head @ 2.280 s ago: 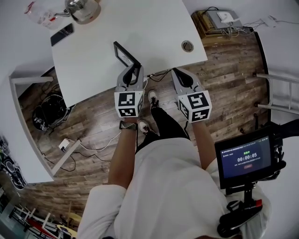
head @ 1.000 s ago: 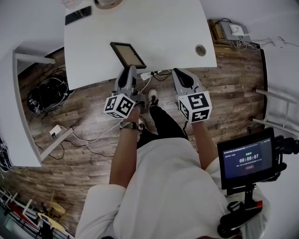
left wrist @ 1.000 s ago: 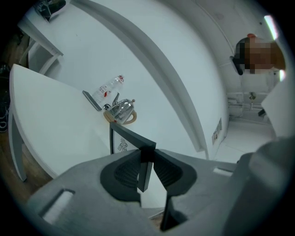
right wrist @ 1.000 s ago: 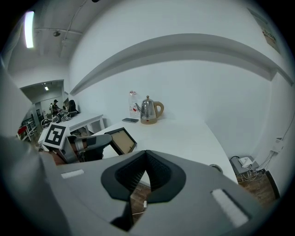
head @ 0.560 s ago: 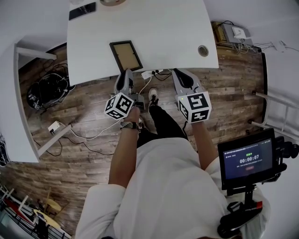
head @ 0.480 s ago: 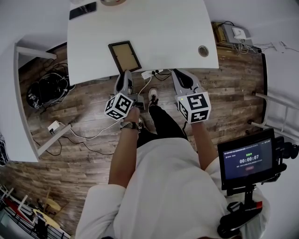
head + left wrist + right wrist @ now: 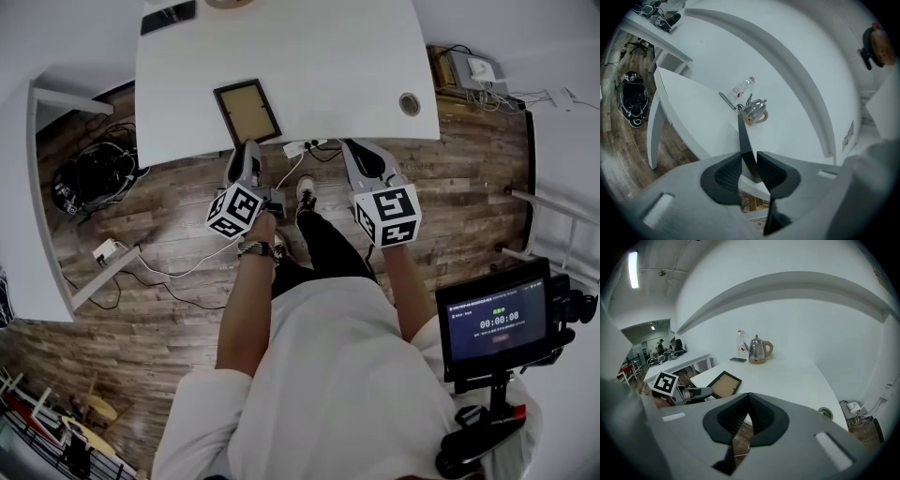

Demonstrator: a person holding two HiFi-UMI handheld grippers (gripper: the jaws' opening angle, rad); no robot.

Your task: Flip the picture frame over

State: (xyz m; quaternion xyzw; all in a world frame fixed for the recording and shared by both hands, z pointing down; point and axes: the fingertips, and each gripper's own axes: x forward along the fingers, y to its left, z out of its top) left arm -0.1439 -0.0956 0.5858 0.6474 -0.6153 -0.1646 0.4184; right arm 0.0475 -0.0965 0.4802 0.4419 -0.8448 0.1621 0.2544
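My left tool (image 7: 749, 159) was opening, its pads touching the near edge of the picture frame (image 7: 247, 111) between them. The frame lay flat, backing up, near the worktop's (image 7: 328, 66) front edge. My right tool (image 7: 748, 401) hung closed and empty just off that edge.

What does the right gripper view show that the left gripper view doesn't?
Only the right gripper view: the picture frame lying flat on the table, brown backing up, the left gripper at its near edge, and the right gripper shut and empty. Only the left gripper view: the frame's edge seen end-on between the left gripper's opening jaws. Both: the kettle, the bottle and the table.
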